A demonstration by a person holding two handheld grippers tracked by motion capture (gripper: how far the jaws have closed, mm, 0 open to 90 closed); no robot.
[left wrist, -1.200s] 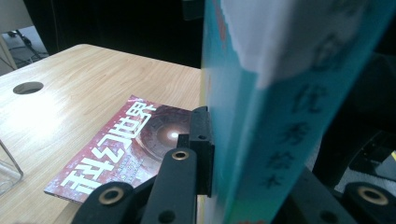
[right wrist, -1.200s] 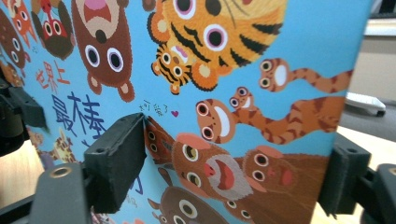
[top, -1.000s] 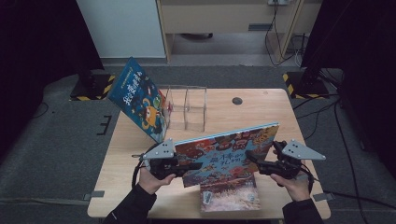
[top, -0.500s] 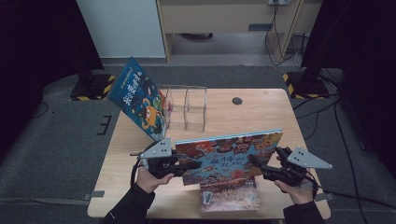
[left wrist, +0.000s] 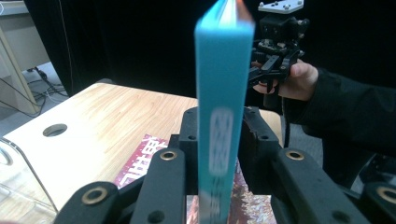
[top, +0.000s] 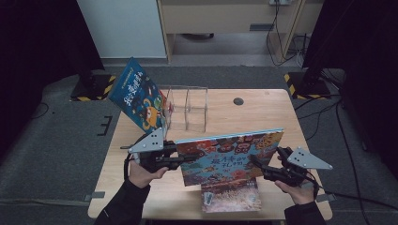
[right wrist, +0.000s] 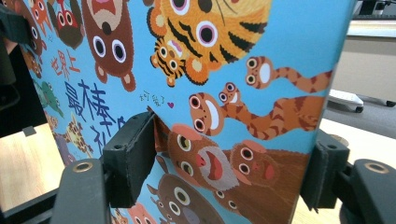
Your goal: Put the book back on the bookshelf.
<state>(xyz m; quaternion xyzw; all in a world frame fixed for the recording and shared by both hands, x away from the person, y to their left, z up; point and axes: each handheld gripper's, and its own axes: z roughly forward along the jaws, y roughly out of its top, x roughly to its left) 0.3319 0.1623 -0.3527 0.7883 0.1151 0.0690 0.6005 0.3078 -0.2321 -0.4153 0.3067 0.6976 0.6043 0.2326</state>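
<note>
Jaws of the left gripper (top: 180, 159) clamp the upright picture book (top: 232, 154); the right gripper (top: 258, 165) gapes beside it.

Wooden table (top: 263, 115) carries a clear rack (top: 187, 108) and a flat book (top: 231, 196).

It looks like a recording lab: black curtains (top: 42, 47) hang around a small wooden surface (top: 263, 112), stand bases with hazard tape (top: 305, 84) rest on grey carpet (top: 61, 154), and cables (top: 324, 117) run across it.
</note>
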